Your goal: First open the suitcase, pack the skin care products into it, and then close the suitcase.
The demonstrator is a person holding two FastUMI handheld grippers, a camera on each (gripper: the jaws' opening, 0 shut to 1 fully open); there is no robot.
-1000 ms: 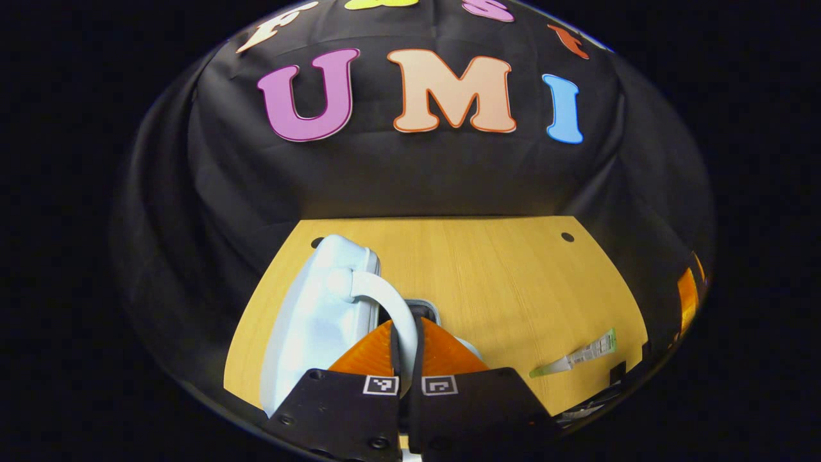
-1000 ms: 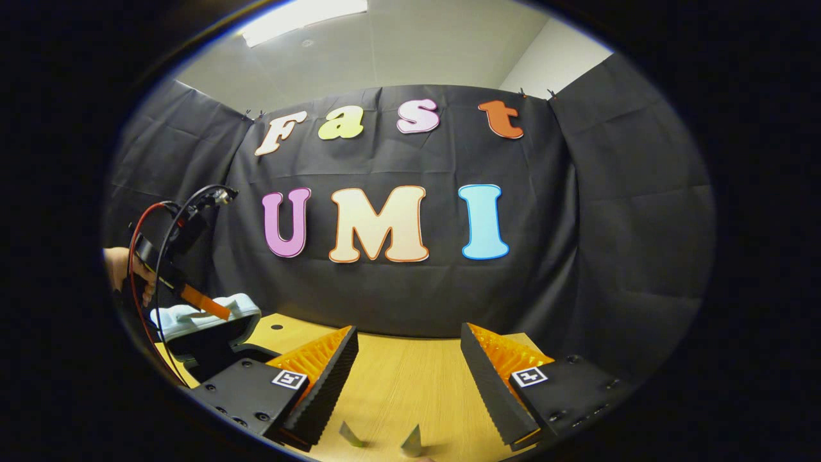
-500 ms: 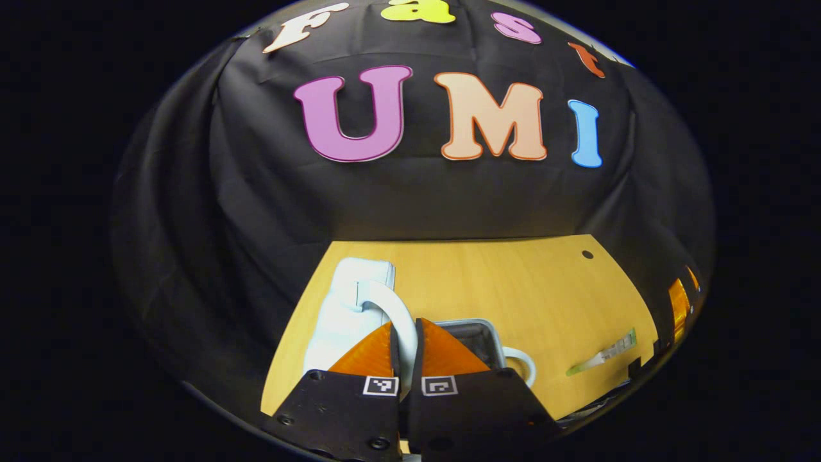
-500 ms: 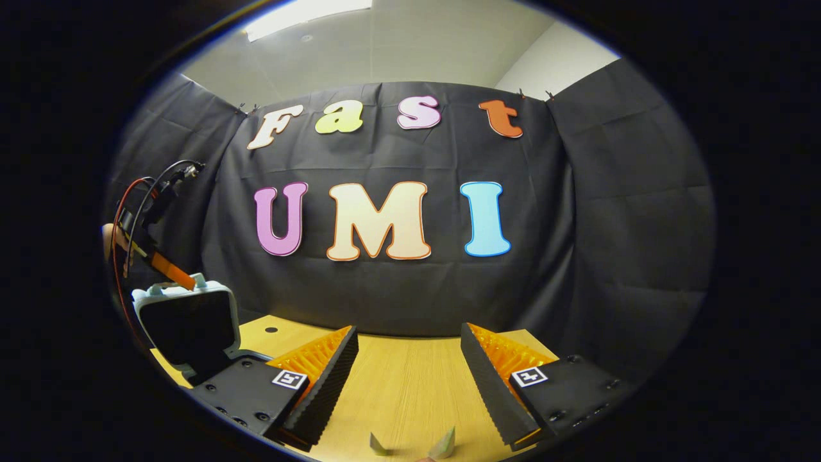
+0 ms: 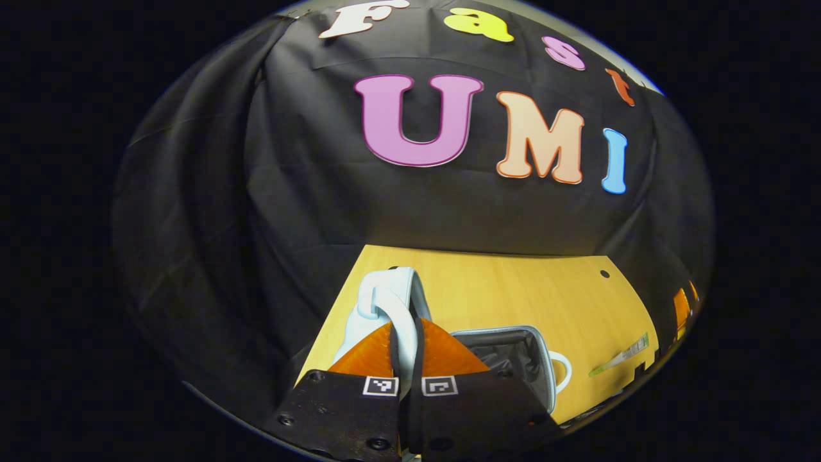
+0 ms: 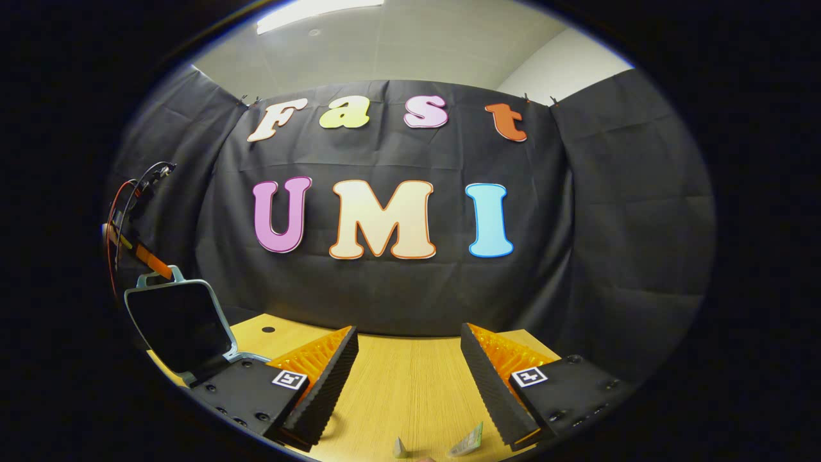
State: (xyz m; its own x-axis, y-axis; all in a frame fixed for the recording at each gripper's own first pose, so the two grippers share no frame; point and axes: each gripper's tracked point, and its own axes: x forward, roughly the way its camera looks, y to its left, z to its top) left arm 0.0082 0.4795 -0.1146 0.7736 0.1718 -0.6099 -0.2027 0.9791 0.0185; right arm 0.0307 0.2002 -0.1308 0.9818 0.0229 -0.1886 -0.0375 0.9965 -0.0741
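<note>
- Left gripper point(image 5: 405, 333) clamped together on the pale handle point(image 5: 401, 308) of the suitcase lid point(image 5: 378, 314); both fingers pressed against the handle loop, no gap between them.
- Lid raised nearly upright, pale outer shell seen at 7 o'clock in the left gripper view, handle at its top edge.
- Suitcase base point(image 5: 513, 359) lying flat on the wooden table point(image 5: 513, 295), at 5 o'clock in the left gripper view; dark grey lining visible inside, a second pale handle point(image 5: 561, 372) on its right side.
- Skin care tube point(image 5: 619, 359), pale green, flat on the table at 4 o'clock in the left gripper view, apart from the suitcase base.
- Seen from the right gripper view: open lid point(image 6: 176, 321) standing at 8 o'clock, dark inner face turned this way, light rim around it; other gripper point(image 6: 144, 256) pinching the handle at its top, red and black cables point(image 6: 131, 199) running up from it.
- Right gripper point(image 6: 407, 391) with fingers wide apart, gripping nothing, above the table point(image 6: 410, 372).
- Two small skin care packets at 6 o'clock in the right gripper view, low between the fingers: one greyish point(image 6: 400, 448), one greenish point(image 6: 468, 443); cut off by the edge, details hard to make out.
- Small dark hole point(image 6: 268, 330) in the tabletop near the lid.
</note>
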